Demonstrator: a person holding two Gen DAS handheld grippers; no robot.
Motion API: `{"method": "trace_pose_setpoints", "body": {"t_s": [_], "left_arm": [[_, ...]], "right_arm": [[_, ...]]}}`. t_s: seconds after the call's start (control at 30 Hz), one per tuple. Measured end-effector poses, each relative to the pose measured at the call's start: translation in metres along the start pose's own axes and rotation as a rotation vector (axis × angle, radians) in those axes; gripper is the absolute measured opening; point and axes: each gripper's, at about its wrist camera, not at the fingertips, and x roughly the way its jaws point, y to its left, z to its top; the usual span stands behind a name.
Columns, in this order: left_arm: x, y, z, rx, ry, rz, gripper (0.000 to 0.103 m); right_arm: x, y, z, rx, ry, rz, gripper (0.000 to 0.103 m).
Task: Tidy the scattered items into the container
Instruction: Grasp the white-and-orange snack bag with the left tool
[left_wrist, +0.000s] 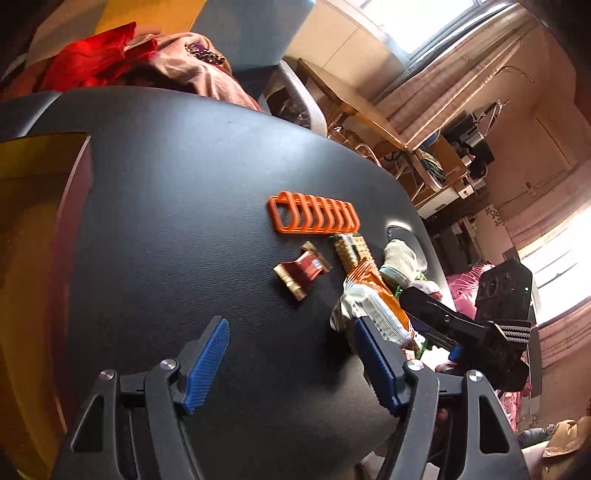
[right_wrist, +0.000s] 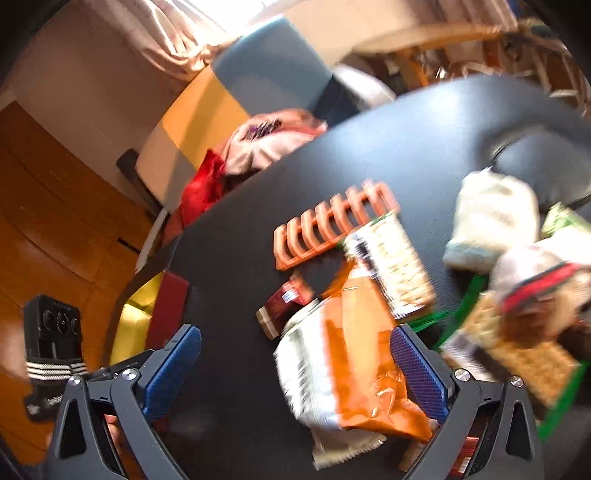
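On the black table (left_wrist: 184, 192) lie an orange plastic rack (left_wrist: 312, 214), a small red-and-gold packet (left_wrist: 303, 271), a tan cracker packet (left_wrist: 351, 249) and an orange-and-white snack bag (left_wrist: 373, 302). My left gripper (left_wrist: 291, 365) is open and empty, low over the table, its right finger beside the bag. In the right wrist view, blurred, my right gripper (right_wrist: 295, 373) is open around the orange-and-white bag (right_wrist: 347, 354). The rack (right_wrist: 332, 225), the red packet (right_wrist: 284, 299) and the cracker packet (right_wrist: 391, 262) lie beyond. A yellow-lined container (left_wrist: 40, 229) stands at the left table edge.
A white sock (right_wrist: 491, 221), a green basket (right_wrist: 565, 398) with more packets and a knitted item crowd the right. Red and pink cloths (left_wrist: 147, 55) lie behind the table. The other gripper's body (left_wrist: 491, 325) shows at the right.
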Motion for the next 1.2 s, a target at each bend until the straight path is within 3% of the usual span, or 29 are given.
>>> {"method": "trace_pose_setpoints", "body": {"t_s": [0.13,0.27,0.6,0.93,1.2], "left_arm": [[-0.008,0.01,-0.007,-0.023,-0.009,-0.007,0.072],[-0.012,0.005,-0.018,0.026,-0.014,-0.038,0.076],[0.021,-0.034,-0.037,0.168,0.074,-0.127,0.084],[0.06,-0.047,-0.028,0.08,0.074,-0.152,0.085],[0.081,-0.054,-0.023,0.073,0.089,-0.12,0.085]], "right_arm": [[0.021,0.015,-0.019,0.003,0.1,0.122,0.103],[0.007,0.027,-0.036,-0.002,0.056,0.134,0.103],[-0.065,0.017,-0.07,0.018,-0.075,-0.006,0.103],[-0.092,0.004,-0.089,0.021,-0.114,-0.12,0.103],[-0.094,-0.008,-0.094,0.023,-0.129,-0.197,0.103]]}}
